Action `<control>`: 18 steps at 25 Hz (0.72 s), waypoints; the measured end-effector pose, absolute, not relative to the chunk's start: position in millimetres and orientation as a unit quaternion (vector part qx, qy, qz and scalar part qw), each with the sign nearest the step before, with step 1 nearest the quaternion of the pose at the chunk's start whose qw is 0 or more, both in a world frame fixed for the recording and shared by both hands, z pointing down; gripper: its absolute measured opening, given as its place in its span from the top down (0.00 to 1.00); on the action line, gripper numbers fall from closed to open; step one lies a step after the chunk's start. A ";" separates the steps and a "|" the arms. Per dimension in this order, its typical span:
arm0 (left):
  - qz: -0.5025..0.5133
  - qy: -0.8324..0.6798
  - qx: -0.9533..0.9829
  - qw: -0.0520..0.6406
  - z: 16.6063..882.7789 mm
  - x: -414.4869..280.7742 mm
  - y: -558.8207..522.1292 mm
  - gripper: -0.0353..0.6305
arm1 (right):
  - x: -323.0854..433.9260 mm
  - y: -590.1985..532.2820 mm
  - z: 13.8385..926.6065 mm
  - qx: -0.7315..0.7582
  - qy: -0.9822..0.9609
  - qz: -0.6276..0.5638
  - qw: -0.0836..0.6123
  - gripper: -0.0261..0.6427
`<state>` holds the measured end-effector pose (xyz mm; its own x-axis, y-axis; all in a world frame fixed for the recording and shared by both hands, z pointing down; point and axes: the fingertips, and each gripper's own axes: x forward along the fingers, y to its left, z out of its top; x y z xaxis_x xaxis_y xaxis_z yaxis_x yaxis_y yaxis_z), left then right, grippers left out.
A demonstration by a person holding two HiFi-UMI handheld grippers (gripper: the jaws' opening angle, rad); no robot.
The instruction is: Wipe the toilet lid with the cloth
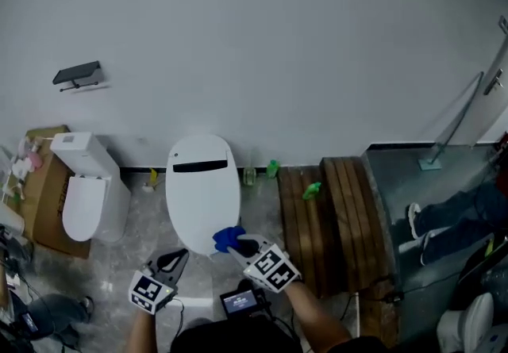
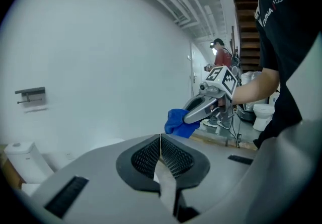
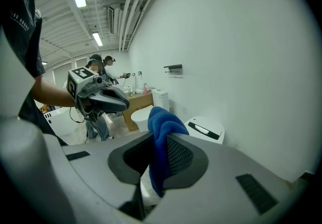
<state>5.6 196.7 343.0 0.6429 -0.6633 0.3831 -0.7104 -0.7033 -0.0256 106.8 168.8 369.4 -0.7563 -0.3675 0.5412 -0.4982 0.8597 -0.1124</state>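
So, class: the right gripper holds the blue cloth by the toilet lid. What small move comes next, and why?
Probably lower the right gripper so the blue cloth meets the toilet lid. The cloth is clamped in its fingers, near the lid's front edge but seemingly not pressed on it; the left gripper is shut, empty.
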 end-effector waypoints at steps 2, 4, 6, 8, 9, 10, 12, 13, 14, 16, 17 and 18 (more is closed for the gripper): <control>0.188 -0.391 0.898 0.068 345.8 6.4 184.6 0.93 | 109.1 152.8 373.8 0.226 -0.930 0.130 0.260 0.89; 0.194 -0.395 0.895 0.072 350.0 3.7 177.3 0.93 | 106.4 142.6 375.4 0.220 -0.931 0.132 0.262 0.89; 0.200 -0.397 0.892 0.075 354.3 -1.3 171.3 0.93 | 101.6 137.3 375.3 0.215 -0.932 0.133 0.261 0.89; 0.204 -0.401 0.890 0.078 356.6 -6.8 163.2 0.93 | 96.6 133.0 375.7 0.213 -0.932 0.135 0.261 0.89; 0.204 -0.401 0.889 0.079 357.2 -9.3 159.1 0.93 | 93.8 131.2 375.9 0.214 -0.931 0.135 0.261 0.89; 0.204 -0.399 0.890 0.079 357.8 -11.3 155.6 0.93 | 90.7 129.7 375.7 0.216 -0.931 0.136 0.262 0.89; 0.203 -0.388 0.896 0.077 359.8 -13.7 149.2 0.93 | 84.8 127.0 375.3 0.226 -0.928 0.136 0.264 0.89; 0.204 -0.380 0.899 0.076 361.2 -14.7 146.4 0.93 | 81.8 125.6 375.4 0.232 -0.926 0.137 0.265 0.89; 0.206 -0.371 0.903 0.074 363.0 -16.4 144.4 0.93 | 78.2 124.4 375.7 0.238 -0.924 0.137 0.266 0.89; 0.211 -0.353 0.909 0.072 364.4 -21.8 140.8 0.93 | 69.1 121.9 376.4 0.247 -0.921 0.140 0.266 0.89; 0.212 -0.348 0.911 0.070 363.8 -25.8 138.2 0.93 | 64.3 120.3 376.3 0.251 -0.920 0.140 0.266 0.89; 0.212 -0.344 0.912 0.069 362.9 -30.7 135.2 0.93 | 59.4 118.8 375.5 0.254 -0.919 0.141 0.267 0.89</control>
<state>-30.7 135.2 362.9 0.6731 -0.5987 0.4342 -0.6572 -0.7535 -0.0202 59.4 118.8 375.5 -0.7282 -0.3925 0.5618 -0.5424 0.8311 -0.1225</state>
